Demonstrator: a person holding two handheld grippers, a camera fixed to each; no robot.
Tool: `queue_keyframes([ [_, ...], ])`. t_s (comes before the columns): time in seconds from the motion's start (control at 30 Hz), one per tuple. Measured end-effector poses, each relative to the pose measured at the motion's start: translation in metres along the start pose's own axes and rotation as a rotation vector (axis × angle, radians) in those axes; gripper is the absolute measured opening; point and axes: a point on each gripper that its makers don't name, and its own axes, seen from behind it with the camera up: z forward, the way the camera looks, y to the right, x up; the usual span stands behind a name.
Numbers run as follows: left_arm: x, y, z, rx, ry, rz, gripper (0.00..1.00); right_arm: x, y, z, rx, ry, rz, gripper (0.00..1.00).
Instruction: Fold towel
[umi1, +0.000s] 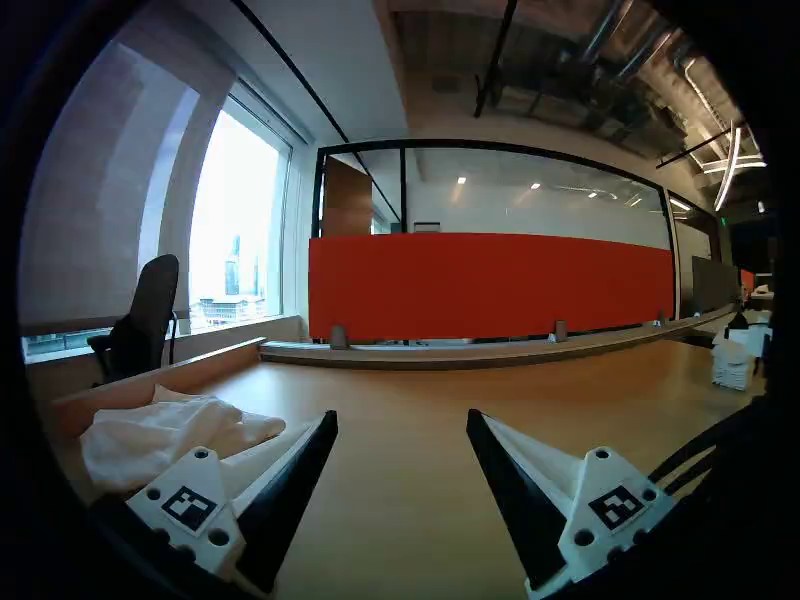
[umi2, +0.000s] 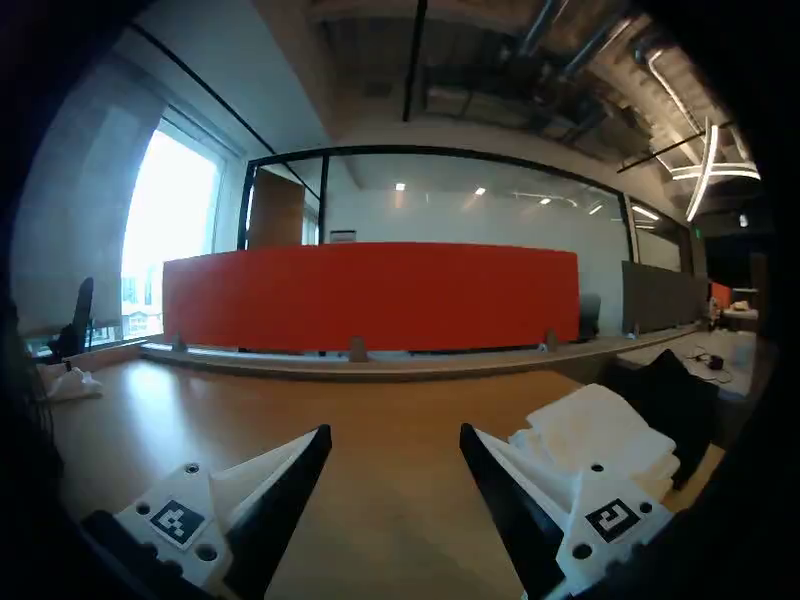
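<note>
Released left tongs (umi1: 400, 414) hover right of my crumpled towel (umi1: 160, 435); released right tongs (umi2: 393, 428), left of folded towels (umi2: 600, 435).

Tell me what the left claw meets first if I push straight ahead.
Way looks free nearby: the left claw points across the table toward the ledge below the red divider, probably first; towel sits off left.

A red screen (umi1: 490, 285) backs a light brown desk (umi1: 420, 400). The left gripper (umi1: 400, 415) and right gripper (umi2: 395, 428) are white with black inner faces, each carrying black-and-white checked markers (umi1: 188, 507). The towel (umi1: 165, 435) is cream, the stack (umi2: 600, 435) white, the chair (umi1: 140, 320) black.
</note>
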Motion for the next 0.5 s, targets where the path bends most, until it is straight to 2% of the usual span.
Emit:
queue_keyframes([
  [0.5,0.0,0.0,0.0,0.0,0.0,0.0,0.96,-0.012,0.001,-0.001,0.003,-0.001,-0.002,1.0],
])
